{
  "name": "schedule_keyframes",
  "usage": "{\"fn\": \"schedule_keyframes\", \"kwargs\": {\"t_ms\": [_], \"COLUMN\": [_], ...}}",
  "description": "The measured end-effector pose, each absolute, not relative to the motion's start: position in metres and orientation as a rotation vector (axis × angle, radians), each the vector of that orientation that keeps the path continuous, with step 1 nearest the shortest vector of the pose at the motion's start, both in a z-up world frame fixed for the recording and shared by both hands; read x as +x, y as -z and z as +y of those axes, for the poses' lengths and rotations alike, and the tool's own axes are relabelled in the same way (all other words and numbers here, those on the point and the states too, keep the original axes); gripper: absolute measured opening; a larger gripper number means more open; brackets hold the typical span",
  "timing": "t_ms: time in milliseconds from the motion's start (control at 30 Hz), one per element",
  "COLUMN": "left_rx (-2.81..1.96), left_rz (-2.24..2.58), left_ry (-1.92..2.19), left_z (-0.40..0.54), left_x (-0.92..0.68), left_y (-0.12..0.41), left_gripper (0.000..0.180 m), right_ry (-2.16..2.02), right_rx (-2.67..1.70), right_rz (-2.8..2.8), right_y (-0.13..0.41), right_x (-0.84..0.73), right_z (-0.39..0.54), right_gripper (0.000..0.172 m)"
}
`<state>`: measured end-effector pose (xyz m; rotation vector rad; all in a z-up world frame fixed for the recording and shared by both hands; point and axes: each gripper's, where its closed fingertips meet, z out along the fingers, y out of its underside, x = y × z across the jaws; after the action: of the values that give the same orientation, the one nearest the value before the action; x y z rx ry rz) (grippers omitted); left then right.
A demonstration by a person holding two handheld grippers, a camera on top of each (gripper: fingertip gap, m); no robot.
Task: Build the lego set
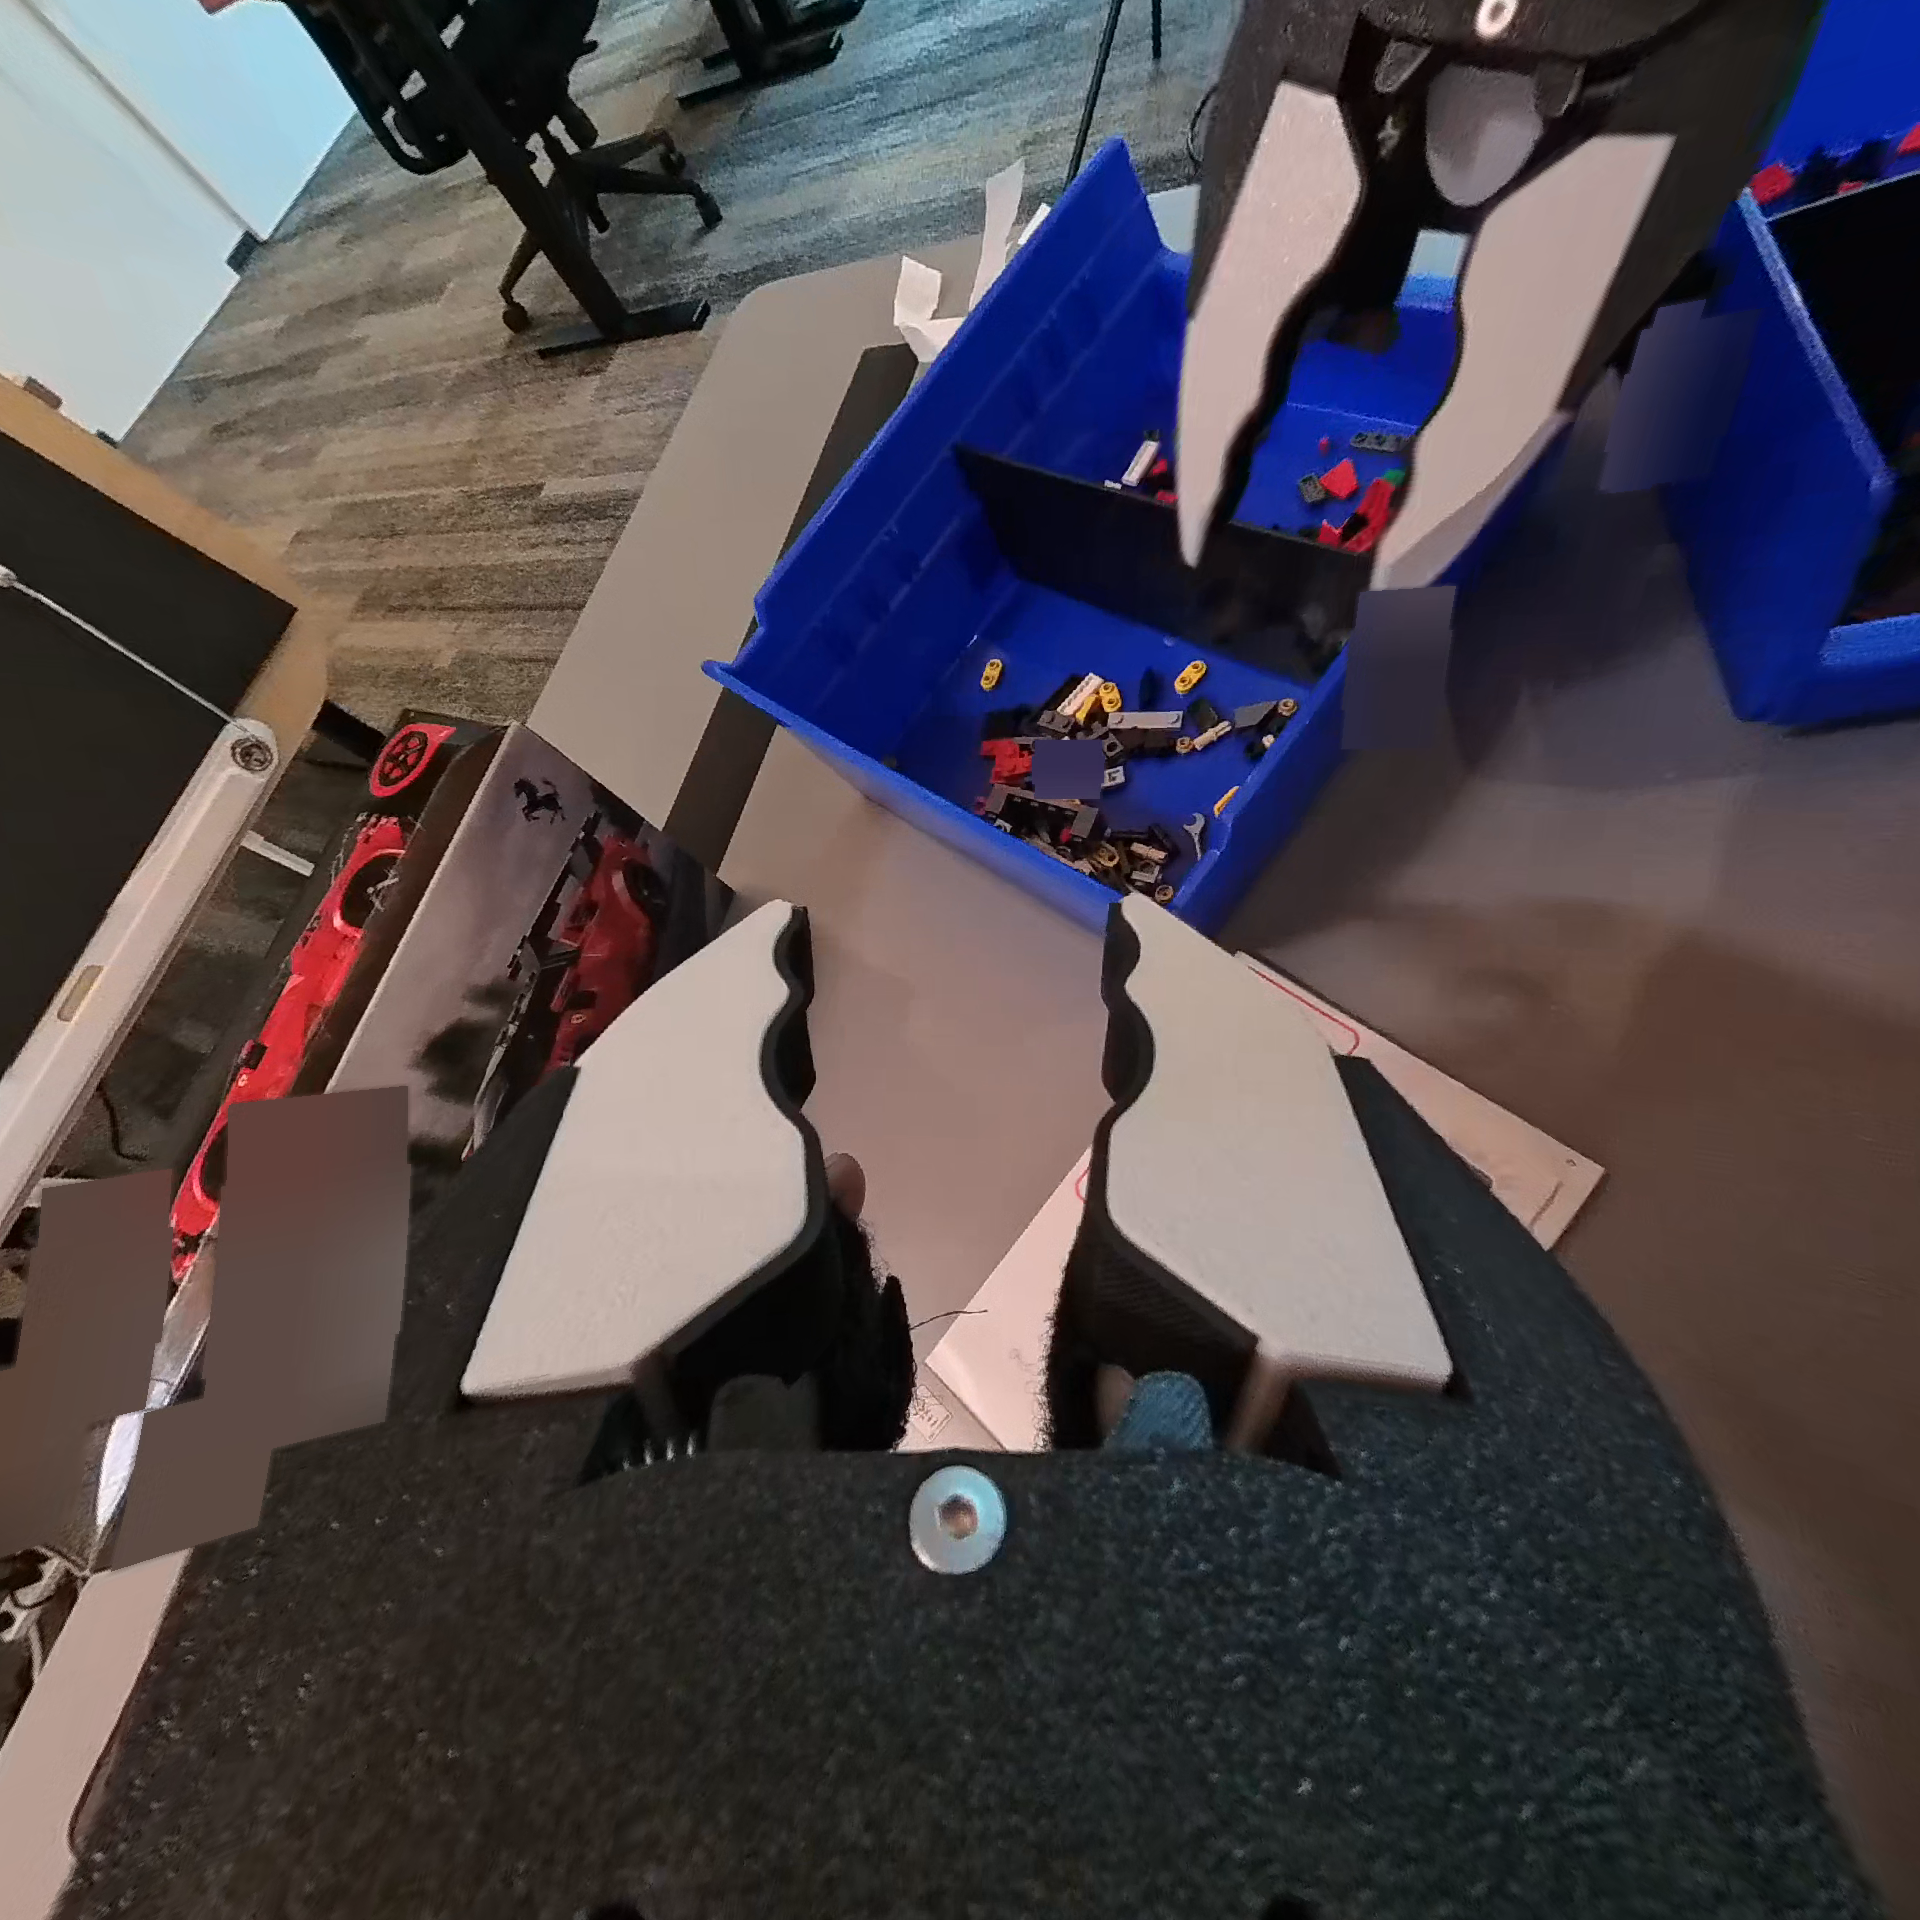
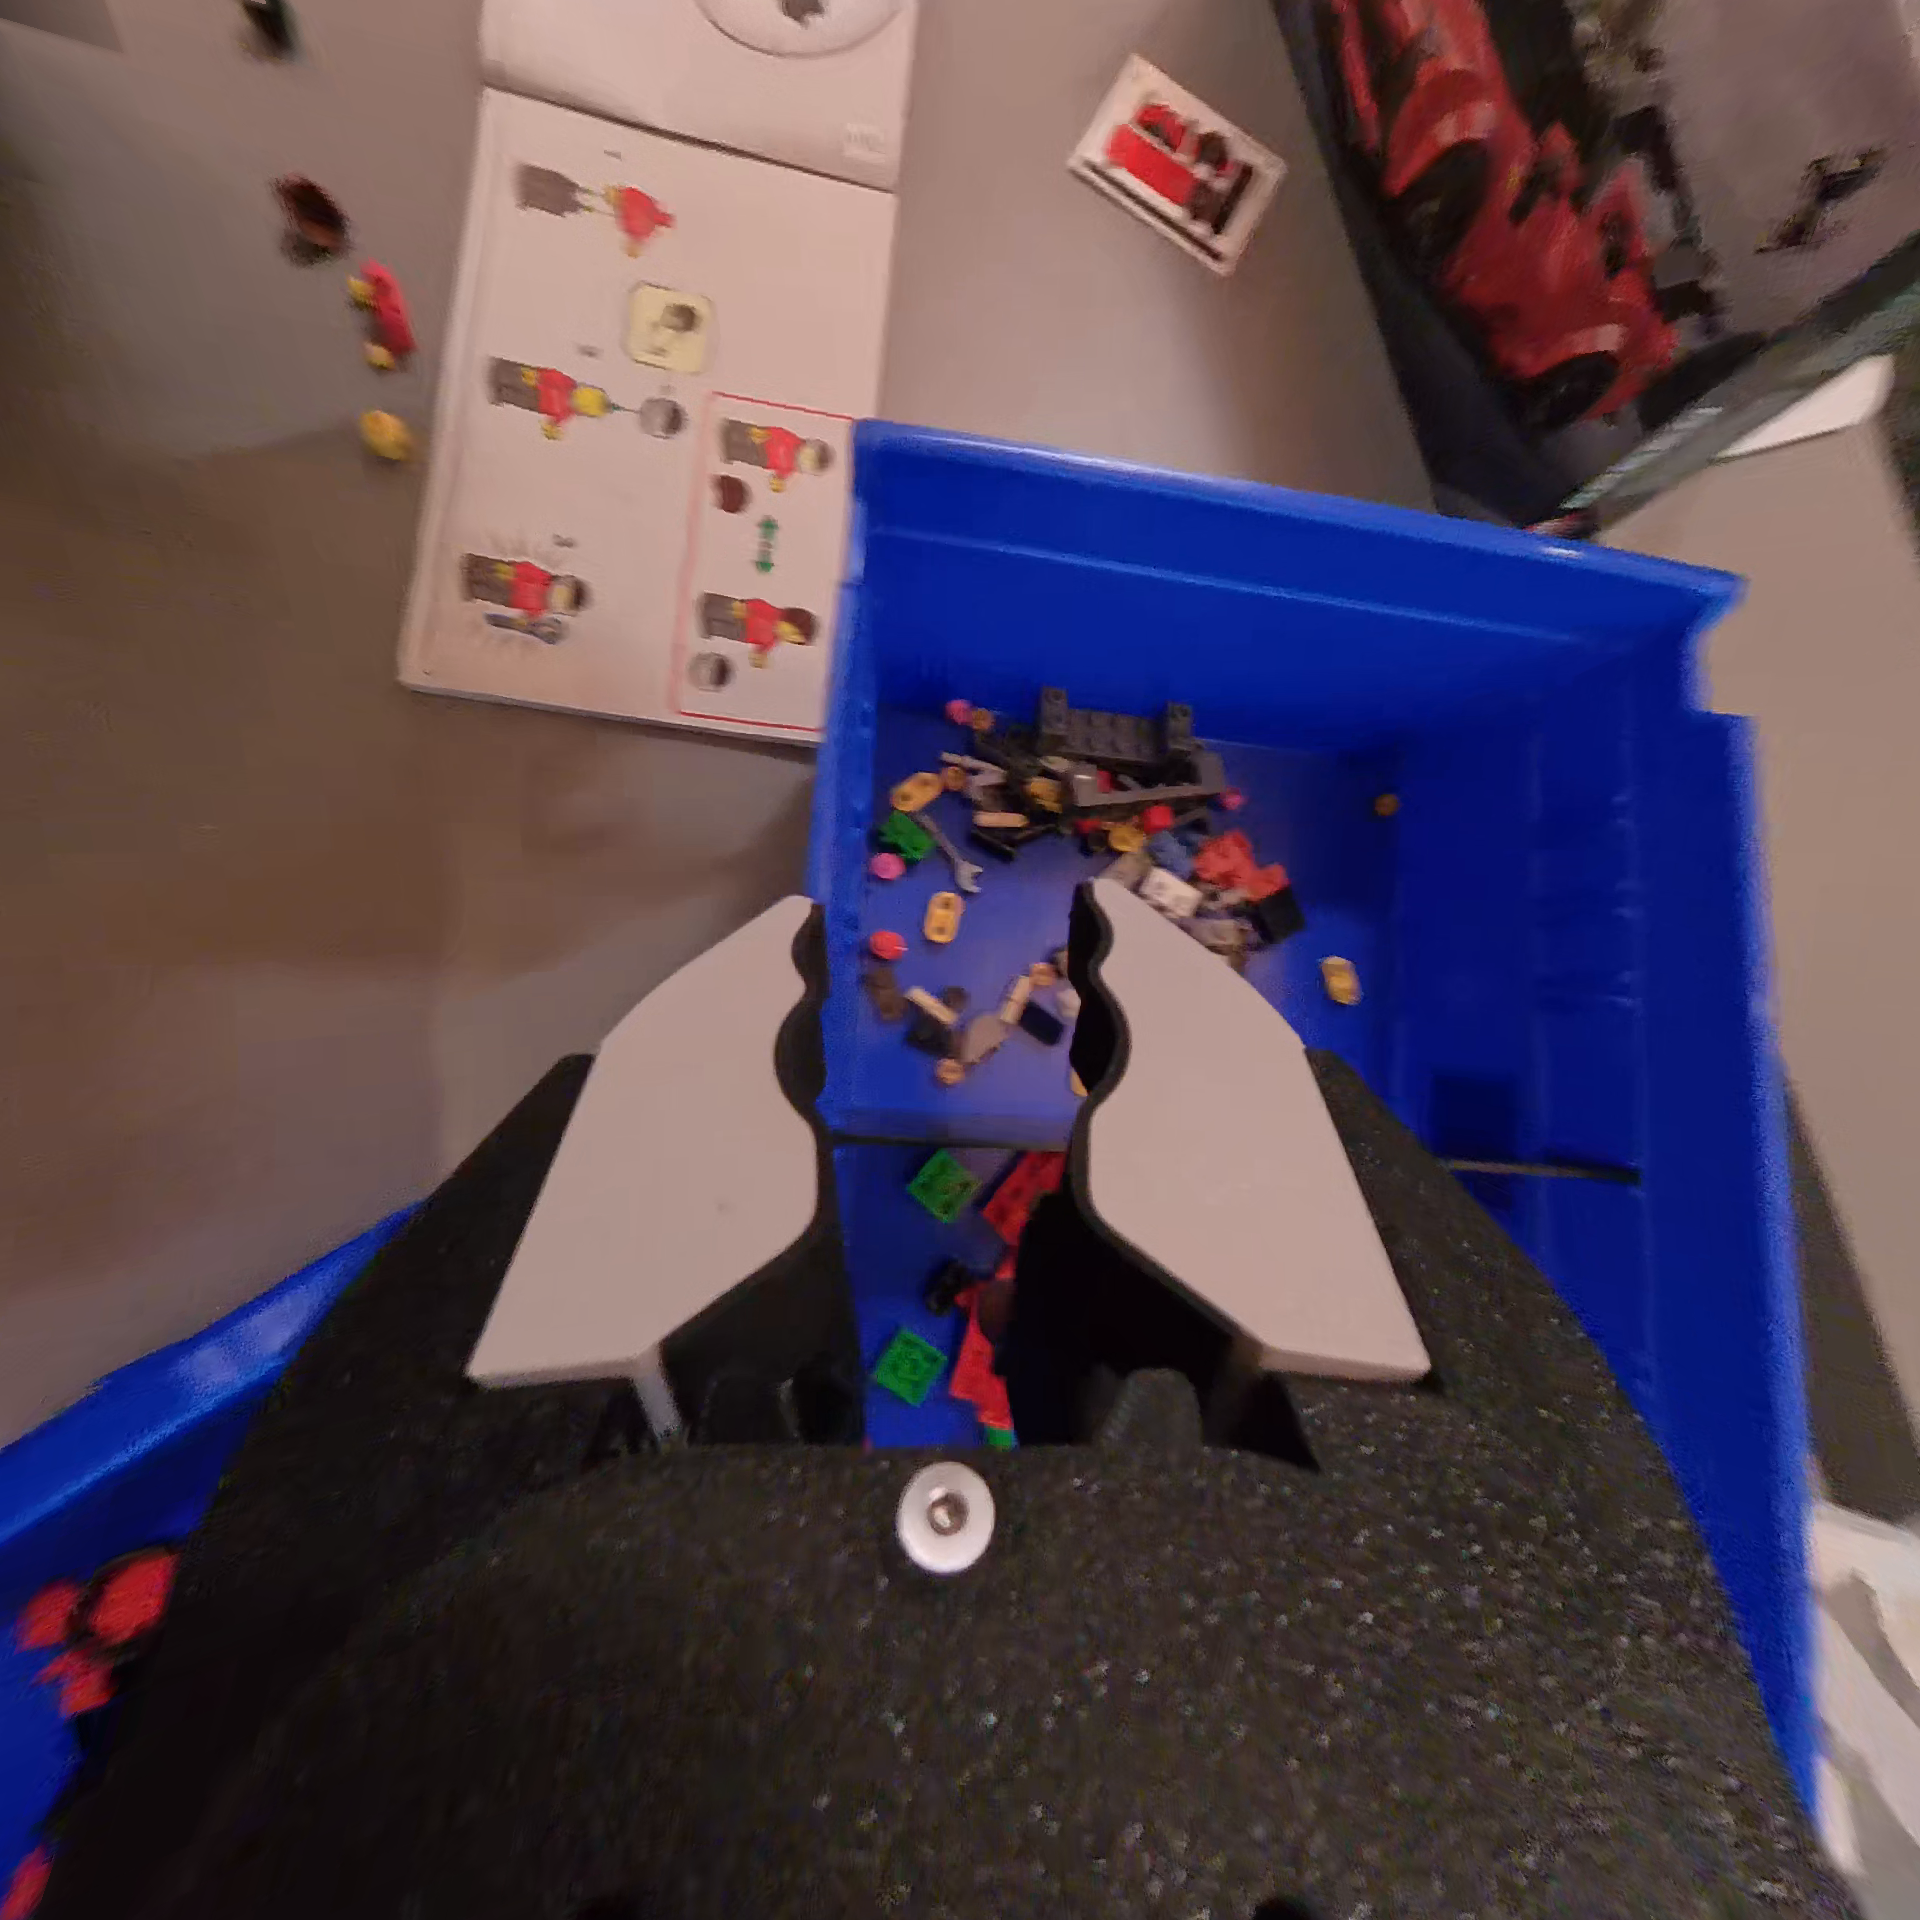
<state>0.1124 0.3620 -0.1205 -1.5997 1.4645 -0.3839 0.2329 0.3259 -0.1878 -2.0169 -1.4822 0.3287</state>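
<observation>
Your left hand-held gripper hangs with fingers apart and nothing between them over the grey desk, just short of the blue bin. Your right hand-held gripper, also apart and bare, hovers above the bin's loose toy bricks; an instruction booklet lies beyond.

No writing could be made out. The instruction booklet, at eleven o'clock from the blue bin, bore only pictures; the car box carried a prancing-horse emblem, lettering patched over.
</observation>
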Motion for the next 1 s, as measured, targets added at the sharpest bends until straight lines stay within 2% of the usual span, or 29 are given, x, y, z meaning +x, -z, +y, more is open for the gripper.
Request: {"fn": "schedule_keyframes", "kwargs": {"t_ms": [100,200,267,567,733,1000], "left_rx": [-1.603,-1.605,-1.603,-1.634,-1.636,-1.639], "left_rz": [1.465,1.466,1.458,1.391,1.379,1.389], "left_ry": [0.378,0.393,0.391,0.411,0.428,0.424], "left_z": [0.364,0.363,0.365,0.375,0.373,0.369], "left_x": [0.113,0.114,0.112,0.099,0.097,0.095], "left_y": [0.122,0.122,0.121,0.115,0.112,0.11], "left_gripper": [0.053,0.053,0.053,0.053,0.054,0.056], "right_ry": [-0.413,-0.312,-0.278,-0.321,-0.406,-0.335], "right_rx": [-2.108,-2.16,-2.163,-2.202,-2.237,-2.243], "right_rz": [-1.523,-1.597,-1.583,-1.578,-1.486,-1.363], "right_y": [0.202,0.221,0.223,0.221,0.201,0.178], "right_x": [0.228,0.233,0.232,0.23,0.221,0.221], "right_z": [0.309,0.302,0.301,0.297,0.303,0.338], "right_gripper": [0.044,0.012,0.009,0.02,0.045,0.051]}}
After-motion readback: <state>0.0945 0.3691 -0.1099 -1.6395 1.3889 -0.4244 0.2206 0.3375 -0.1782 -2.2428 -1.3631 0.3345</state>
